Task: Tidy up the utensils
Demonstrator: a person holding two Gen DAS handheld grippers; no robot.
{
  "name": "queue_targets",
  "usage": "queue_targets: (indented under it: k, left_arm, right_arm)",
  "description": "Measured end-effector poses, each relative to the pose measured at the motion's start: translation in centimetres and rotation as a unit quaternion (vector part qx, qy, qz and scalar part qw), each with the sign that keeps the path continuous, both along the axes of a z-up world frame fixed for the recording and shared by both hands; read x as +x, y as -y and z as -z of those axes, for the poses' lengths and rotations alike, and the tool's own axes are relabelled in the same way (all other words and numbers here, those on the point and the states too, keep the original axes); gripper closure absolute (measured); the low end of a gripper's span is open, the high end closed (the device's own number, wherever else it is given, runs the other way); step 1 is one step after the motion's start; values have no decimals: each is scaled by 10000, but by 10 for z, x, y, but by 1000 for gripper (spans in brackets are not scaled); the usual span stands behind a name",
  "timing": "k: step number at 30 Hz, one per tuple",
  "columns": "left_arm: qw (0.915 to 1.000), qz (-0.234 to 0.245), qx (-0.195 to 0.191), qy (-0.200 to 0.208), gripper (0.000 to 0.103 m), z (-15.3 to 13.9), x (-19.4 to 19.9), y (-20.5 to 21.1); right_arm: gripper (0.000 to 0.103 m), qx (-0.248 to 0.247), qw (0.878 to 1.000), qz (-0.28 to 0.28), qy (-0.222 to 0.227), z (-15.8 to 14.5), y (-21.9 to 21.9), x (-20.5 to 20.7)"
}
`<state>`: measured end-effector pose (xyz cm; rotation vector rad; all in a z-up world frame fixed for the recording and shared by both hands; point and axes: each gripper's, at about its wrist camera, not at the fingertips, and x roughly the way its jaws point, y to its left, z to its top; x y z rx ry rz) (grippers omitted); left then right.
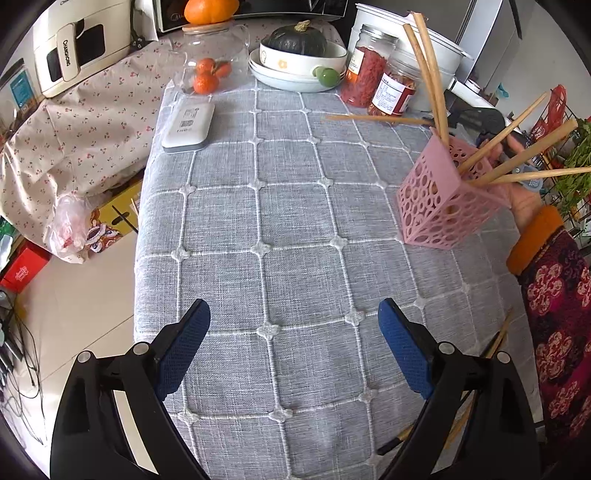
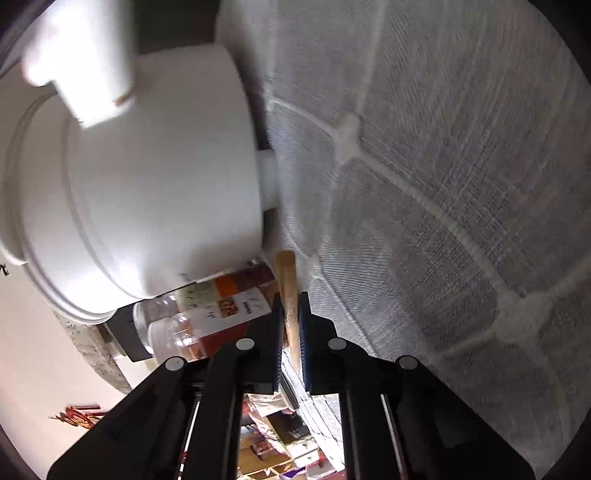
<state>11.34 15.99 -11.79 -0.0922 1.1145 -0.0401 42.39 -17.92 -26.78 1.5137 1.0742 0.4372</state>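
A: Left gripper (image 1: 294,345)?
B: Blue pads spread wide, nothing between, over the grey checked tablecloth (image 1: 295,206).
A: Right gripper (image 2: 291,325)?
B: Pinched on one light wooden chopstick (image 2: 289,291), beside the white pot (image 2: 147,184).
A: Holder?
B: Pink perforated plastic chopstick holder (image 1: 439,206), tilted on the table's right side, several chopsticks inside; more lie at the near-right edge.

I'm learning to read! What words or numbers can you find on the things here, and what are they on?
"CHANGHONG": on the handle of the cream appliance, reading sideways.
Black appliance behind the orange: grey lettering, too cut off to read.
White device on the tablecloth: printed code label, too small.
Two jars: label print too small; blurred in the right wrist view.
Red box on the floor: pale writing, too small.
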Motion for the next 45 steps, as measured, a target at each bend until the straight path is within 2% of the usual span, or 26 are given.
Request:
queue_targets:
  k: [5, 8, 10, 15, 17, 18, 21, 25, 28, 33, 41, 44, 45]
  left_arm:
    - [10000, 59, -48, 54, 15, -5, -4, 0]
    - [9998, 91, -109, 156, 15, -13, -7, 2]
    - [9996, 78, -160, 208, 15, -17, -9, 1]
    - [9985, 88, -351, 402, 15, -33, -14, 3]
    - [9977, 107, -452, 501, 15, -40, -16, 5]
    - [9972, 107, -507, 548, 15, -44, -17, 6]
    - [9963, 73, -609, 605, 15, -49, -18, 6]
    - [9957, -74, -713, 588, 15, -49, -17, 0]
    - [9945, -173, -815, 630, 15, -53, -19, -7]
    - [9918, -291, -991, 757, 15, -64, -22, -19]
    - [9880, -444, -1200, 865, 14, -76, -25, -38]
    - [9875, -413, -1239, 881, 14, -77, -26, -39]
    - [9873, -377, -1253, 897, 14, -78, -28, -38]
  right_arm:
    - [95, -332, 9978, 381, 434, -48, 27, -18]
    - [95, -873, 9935, 456, 568, -91, 48, -35]
    - [95, -1397, 9847, 665, 802, -131, 69, -53]
    - [95, -2278, 9546, 1328, 1385, -245, 128, -104]
    - [95, -2843, 9356, 1399, 1557, -296, 138, -136]
    - [95, -3187, 9230, 1375, 1658, -326, 134, -152]
    - [95, -3884, 8934, 1253, 1880, -385, 108, -187]
    - [95, -4247, 8757, 972, 2081, -427, 79, -227]
    - [95, -4390, 8677, 723, 2216, -430, 44, -241]
    - [95, -4935, 8398, 271, 2248, -414, -13, -242]
    - [95, -5452, 8180, -539, 1754, -348, -82, -207]
    - [80, -5451, 8205, -478, 1654, -333, -87, -204]
    - [68, -5420, 8219, -393, 1710, -333, -86, -208]
